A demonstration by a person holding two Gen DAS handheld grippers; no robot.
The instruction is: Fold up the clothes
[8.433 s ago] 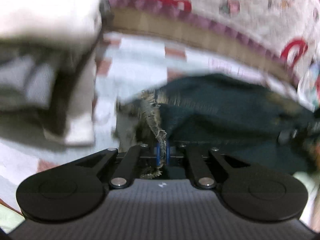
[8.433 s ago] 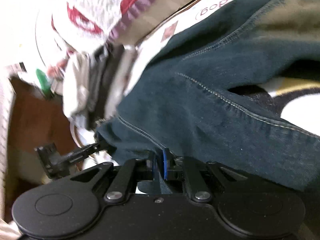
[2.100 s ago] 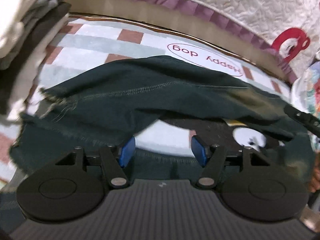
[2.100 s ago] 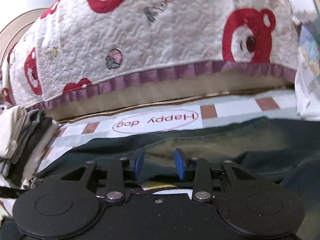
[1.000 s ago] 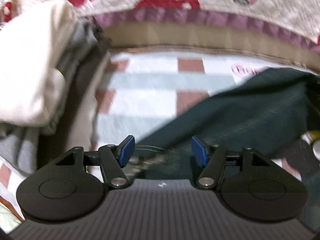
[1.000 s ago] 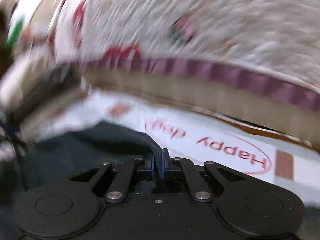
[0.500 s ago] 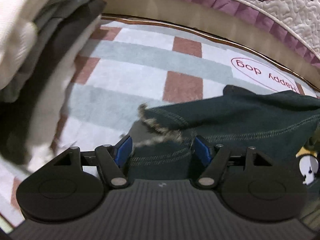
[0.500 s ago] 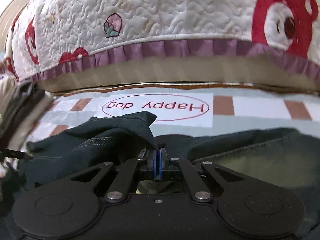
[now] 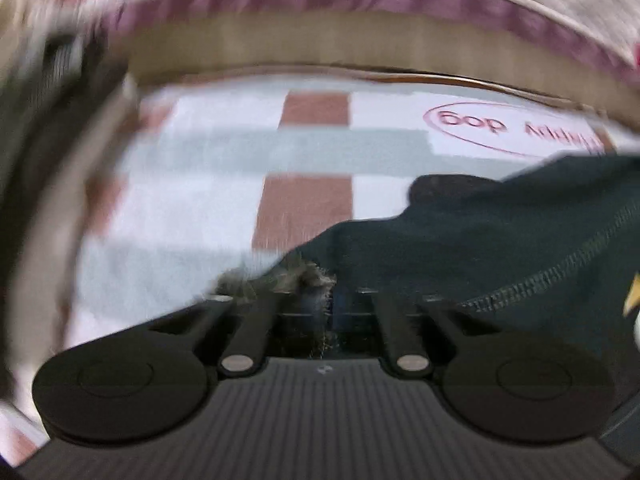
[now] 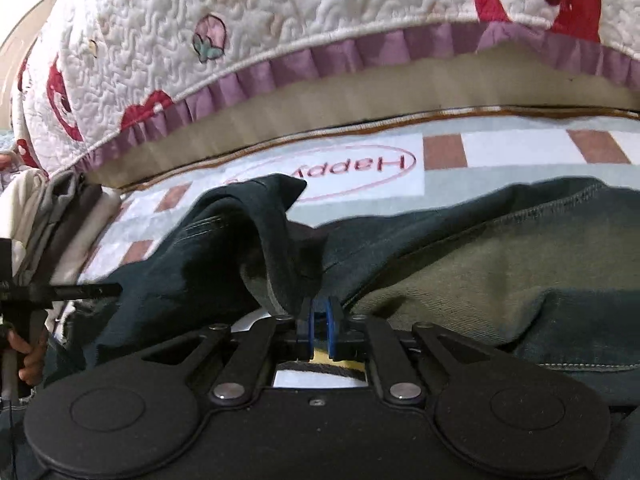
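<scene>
Right wrist alone shows quilt [image 10: 320, 12] bears — left only jeans [image 9: 500, 240].

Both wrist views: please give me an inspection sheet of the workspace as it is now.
Surface: checked mat with "Happy dog" print.
Job's things: dark jeans crumpled on the mat, one fold raised.
Clutter: clothes stack at the mat's left edge.
Grippers: left gripper jaws shut on the frayed hem; right gripper jaws have just been opening, raised fold at their tips, not pinched.
Cables: nothing seen.
Surroundings: bear-print quilt behind the mat.
</scene>
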